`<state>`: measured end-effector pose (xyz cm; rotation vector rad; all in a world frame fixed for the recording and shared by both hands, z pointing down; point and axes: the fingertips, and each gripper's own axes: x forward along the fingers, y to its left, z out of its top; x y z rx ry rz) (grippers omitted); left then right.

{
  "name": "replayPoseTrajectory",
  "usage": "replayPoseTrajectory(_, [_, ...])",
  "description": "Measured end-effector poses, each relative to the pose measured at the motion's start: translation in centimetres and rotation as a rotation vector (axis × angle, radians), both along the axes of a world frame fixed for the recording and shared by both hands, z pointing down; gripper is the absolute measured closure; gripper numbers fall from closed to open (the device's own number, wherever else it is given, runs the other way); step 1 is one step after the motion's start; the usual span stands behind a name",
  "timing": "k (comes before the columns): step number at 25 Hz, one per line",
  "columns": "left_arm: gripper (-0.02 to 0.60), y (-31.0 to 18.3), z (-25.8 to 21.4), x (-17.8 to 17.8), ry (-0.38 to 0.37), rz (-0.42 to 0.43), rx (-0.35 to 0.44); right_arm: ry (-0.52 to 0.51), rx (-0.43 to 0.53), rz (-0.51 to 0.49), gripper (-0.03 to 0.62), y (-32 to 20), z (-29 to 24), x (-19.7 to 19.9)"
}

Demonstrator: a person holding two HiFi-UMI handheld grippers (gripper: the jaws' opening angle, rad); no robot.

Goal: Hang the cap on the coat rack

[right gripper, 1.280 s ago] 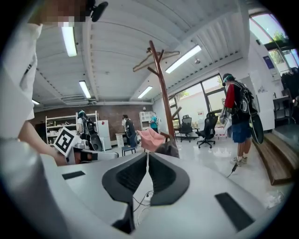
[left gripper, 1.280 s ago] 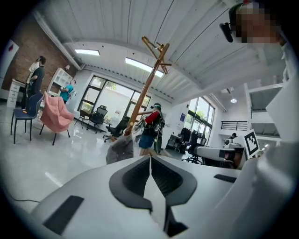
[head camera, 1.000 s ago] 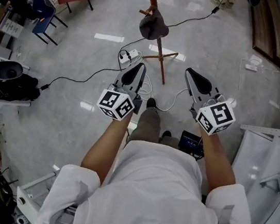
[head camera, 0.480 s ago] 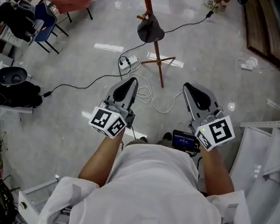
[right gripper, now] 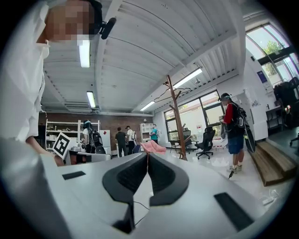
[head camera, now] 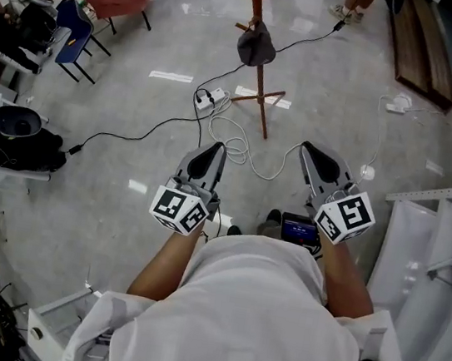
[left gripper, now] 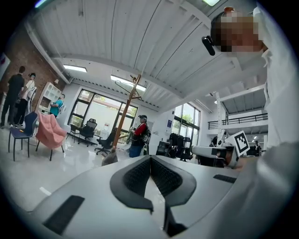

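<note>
So the cap (head camera: pixel 256 45) hangs on the coat rack (head camera: pixel 260 96); left hand-held gripper (head camera: pixel 211 153) and right hand-held gripper (head camera: pixel 315 158) are both closed, empty.

The top edge of the head view cuts off the top of the coat rack (head camera: pixel 259 105). The cap (head camera: pixel 256 45) covers the peg it hangs on. Only a person's feet (head camera: pixel 350 7) show at that edge. In my left gripper view, my left gripper (left gripper: pixel 150 161) hides the rack's foot and most of the cap.
</note>
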<state>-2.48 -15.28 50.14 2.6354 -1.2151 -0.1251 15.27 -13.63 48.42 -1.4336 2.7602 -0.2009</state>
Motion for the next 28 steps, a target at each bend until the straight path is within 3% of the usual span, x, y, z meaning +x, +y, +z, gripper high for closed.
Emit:
replayPoseTrajectory(18, [0.569, 7.6, 0.9, -9.7, 0.061, 0.046, -0.085, -0.025, -0.028, 0.028, 0.568, 8.0, 0.0, -11.7])
replayPoseTrajectory(24, [0.569, 7.3, 2.1, -10.1, 0.113, 0.047, -0.133, -0.042, -0.003, -0.014, 0.568, 7.3, 0.1, -12.8])
replayPoseTrajectory(28, [0.569, 8.0, -0.3, -8.3, 0.111, 0.045, -0.081, -0.047, 0.012, -0.065, 0.568, 7.0, -1.2, -12.2])
